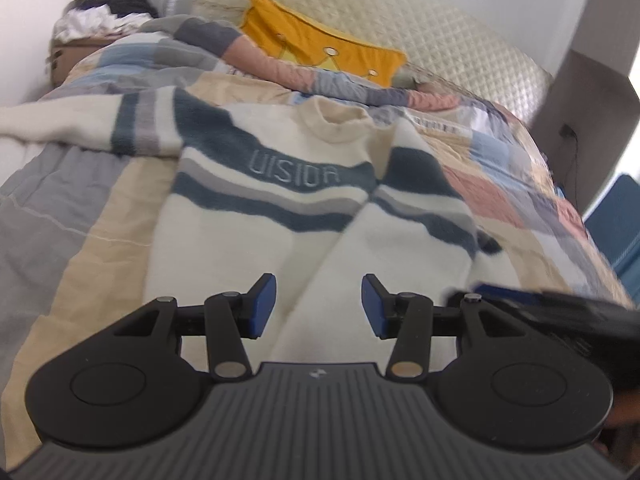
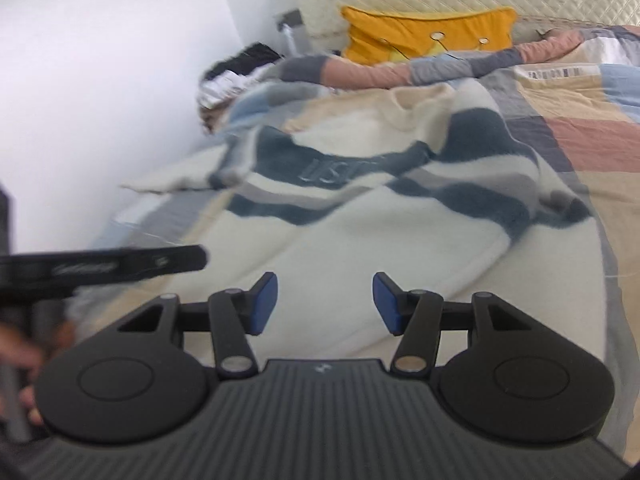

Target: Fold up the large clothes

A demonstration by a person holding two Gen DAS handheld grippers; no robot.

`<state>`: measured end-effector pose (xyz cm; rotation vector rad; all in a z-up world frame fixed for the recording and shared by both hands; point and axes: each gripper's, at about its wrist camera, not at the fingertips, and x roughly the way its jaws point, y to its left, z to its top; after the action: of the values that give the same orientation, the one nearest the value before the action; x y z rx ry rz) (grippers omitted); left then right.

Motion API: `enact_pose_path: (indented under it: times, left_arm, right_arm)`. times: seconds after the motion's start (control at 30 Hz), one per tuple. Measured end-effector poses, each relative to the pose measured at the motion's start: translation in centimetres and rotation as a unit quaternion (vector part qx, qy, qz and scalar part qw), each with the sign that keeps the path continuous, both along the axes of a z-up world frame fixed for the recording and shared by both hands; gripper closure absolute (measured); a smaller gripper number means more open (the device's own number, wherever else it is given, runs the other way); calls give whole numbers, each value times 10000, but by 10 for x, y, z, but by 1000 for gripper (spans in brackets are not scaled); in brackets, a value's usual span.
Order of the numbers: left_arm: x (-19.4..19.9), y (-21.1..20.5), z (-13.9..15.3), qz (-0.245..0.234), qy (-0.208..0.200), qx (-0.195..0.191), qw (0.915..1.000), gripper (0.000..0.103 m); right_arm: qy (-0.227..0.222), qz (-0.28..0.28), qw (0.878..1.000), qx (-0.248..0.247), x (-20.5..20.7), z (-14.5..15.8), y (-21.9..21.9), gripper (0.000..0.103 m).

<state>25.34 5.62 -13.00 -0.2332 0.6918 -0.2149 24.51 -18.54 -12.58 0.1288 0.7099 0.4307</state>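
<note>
Your bed point(image 1: 84, 184) carries the cream sweater point(image 1: 248, 236) with navy stripes, lying flat on the patchwork quilt point(image 1: 500, 200), one sleeve folded across its front. Both your left gripper point(image 1: 319, 306) and right gripper point(image 2: 325, 303) hover just above its lower body, fingers spread and holding nothing.

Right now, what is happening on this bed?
A person holds a gripper in each hand above a cream sweater with dark blue and grey stripes, spread on the patchwork quilt. The left gripper and the right gripper are both open and hold nothing. One sleeve lies folded across the body; the other sleeve is stretched out.
</note>
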Motion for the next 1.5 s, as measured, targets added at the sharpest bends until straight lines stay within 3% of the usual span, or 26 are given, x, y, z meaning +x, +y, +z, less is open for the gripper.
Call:
enact_pose_path:
  times: [0.07, 0.17, 0.27, 0.37, 0.47, 0.73, 0.93, 1.1, 1.5]
  left_arm:
    - [2, -9, -4, -114, 34, 107, 9999, 50]
    - [6, -18, -15, -184, 214, 184, 9994, 51]
    - [14, -25, -30, -193, 437, 400, 9981, 53]
    - [25, -28, -46, -161, 753, 469, 9959, 56]
    - [30, -27, -55, -103, 899, 448, 9949, 56]
    - [25, -28, -49, -53, 736, 494, 9961, 56]
    - [21, -11, -25, 551, 238, 522, 9968, 54]
    - [40, 14, -15, 1090, 280, 347, 9930, 54]
    - [99, 75, 0, 1773, 339, 511, 9822, 51]
  right_arm:
    - [21, -110, 9999, -97, 11, -6, 3, 48]
    - [153, -358, 9990, -217, 26, -18, 4, 63]
    - [453, -526, 9967, -410, 39, -38, 4, 71]
    - [586, -479, 9951, -631, 42, -57, 7, 72]
    - [567, -471, 9947, -721, 41, -58, 9, 72]
    - [583, -558, 9952, -554, 38, -55, 5, 72]
    - [585, -537, 9954, -529, 36, -53, 4, 72]
    - [636, -551, 9957, -395, 37, -53, 0, 72]
    - [709, -569, 9953, -343, 39, -52, 0, 72]
